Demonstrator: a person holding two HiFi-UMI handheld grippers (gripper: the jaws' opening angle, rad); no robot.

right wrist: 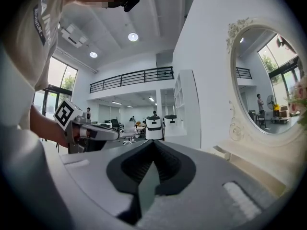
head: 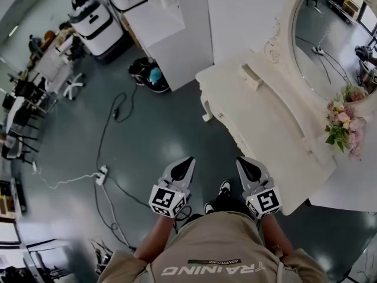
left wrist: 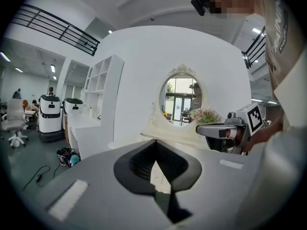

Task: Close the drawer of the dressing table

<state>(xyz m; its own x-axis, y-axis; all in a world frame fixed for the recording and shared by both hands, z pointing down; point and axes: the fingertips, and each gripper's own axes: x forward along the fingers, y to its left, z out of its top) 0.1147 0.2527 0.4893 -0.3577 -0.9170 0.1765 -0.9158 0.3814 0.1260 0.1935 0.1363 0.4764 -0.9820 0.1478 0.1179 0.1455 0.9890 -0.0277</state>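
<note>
Currently left gripper [head: 187, 161] and right gripper [head: 242, 161] near torso, jaws pressed together, empty. Desk [head: 265, 117] ahead-right, well apart; drawer [head: 252, 75] apparently protruding below mirror [head: 330, 40]. Risk: off-centre push skews drawer, jams it; overswing strikes flowers [head: 344, 125].

Floor [head: 159, 134] was dark grey, glossy | cables [head: 115, 112] and power strip [head: 102, 174] lay across it | white wall [head: 247, 16] | white open shelving [left wrist: 98, 80] | railed mezzanine [right wrist: 132, 78] overhead | round ceiling lights [right wrist: 133, 37] lit | tall windows [right wrist: 67, 83] bright.
</note>
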